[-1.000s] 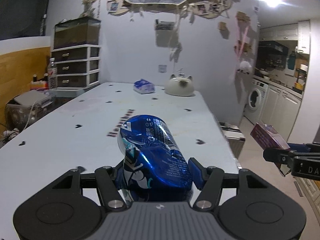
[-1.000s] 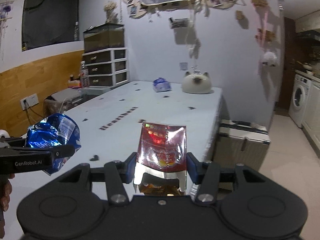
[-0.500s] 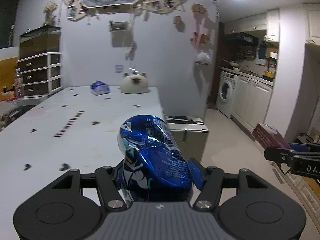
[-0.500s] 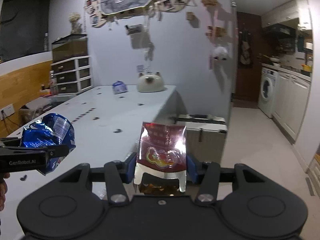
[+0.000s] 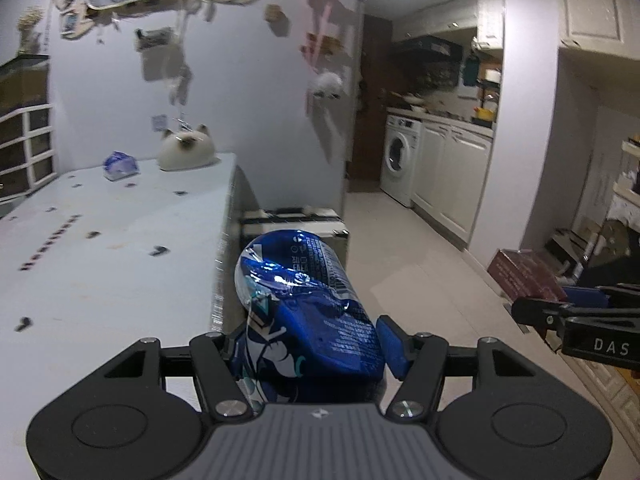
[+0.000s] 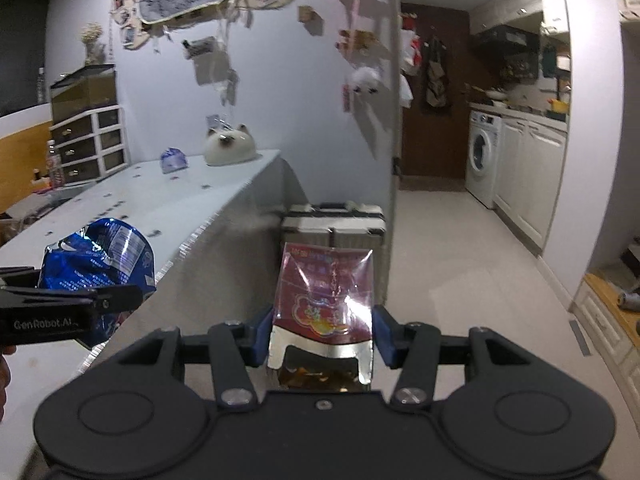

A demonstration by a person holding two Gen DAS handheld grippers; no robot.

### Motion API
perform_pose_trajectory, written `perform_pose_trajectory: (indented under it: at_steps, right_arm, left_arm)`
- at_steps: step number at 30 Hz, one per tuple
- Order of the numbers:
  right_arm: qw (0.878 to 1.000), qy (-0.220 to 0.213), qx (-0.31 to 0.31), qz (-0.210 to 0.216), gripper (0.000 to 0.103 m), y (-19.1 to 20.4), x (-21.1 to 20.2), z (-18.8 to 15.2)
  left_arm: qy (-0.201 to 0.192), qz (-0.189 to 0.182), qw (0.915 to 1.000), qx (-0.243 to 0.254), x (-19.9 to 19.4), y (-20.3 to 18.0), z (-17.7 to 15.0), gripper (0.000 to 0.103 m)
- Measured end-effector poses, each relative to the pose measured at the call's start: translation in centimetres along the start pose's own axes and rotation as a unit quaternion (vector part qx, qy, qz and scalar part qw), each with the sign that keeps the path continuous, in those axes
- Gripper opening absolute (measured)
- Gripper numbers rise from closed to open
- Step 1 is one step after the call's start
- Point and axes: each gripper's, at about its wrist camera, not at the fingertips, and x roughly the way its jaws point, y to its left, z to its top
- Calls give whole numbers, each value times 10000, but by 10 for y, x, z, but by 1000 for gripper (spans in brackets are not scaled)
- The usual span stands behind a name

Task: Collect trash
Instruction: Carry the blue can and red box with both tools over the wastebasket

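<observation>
Left wrist view: the left gripper (image 5: 310, 346) is clenched on a crumpled blue snack bag (image 5: 308, 312), held in the air just past the right edge of the white table (image 5: 120, 248). Right of it, the right gripper (image 6: 322, 338) clamps a dark red foil packet (image 6: 326, 296) upright above the floor. Farther off, a silver case (image 6: 334, 220) stands beside the table end. At the table's far end sit a cat-shaped ornament (image 5: 185, 152) and a small blue pack (image 5: 119, 165).
</observation>
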Motion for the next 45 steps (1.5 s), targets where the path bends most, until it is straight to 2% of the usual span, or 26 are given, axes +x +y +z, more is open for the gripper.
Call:
perform_pose_trajectory:
  at_steps: [13, 25, 34, 45]
  right_arm:
    - [9956, 785, 410, -310, 52, -66, 55, -66]
    - [9840, 1568, 744, -408, 52, -112, 125, -127]
    - [9697, 2262, 848, -367, 52, -125, 193, -180]
    - [9519, 2882, 1028, -142, 52, -111, 283, -224]
  left_arm:
    - [830, -397, 9956, 192, 94, -62, -43, 63]
    - [1738, -641, 9827, 83, 195, -98, -101, 63]
    - [2388, -552, 9695, -29, 266, -92, -148, 63]
    - [2911, -333, 9554, -374, 341, -50, -204, 63]
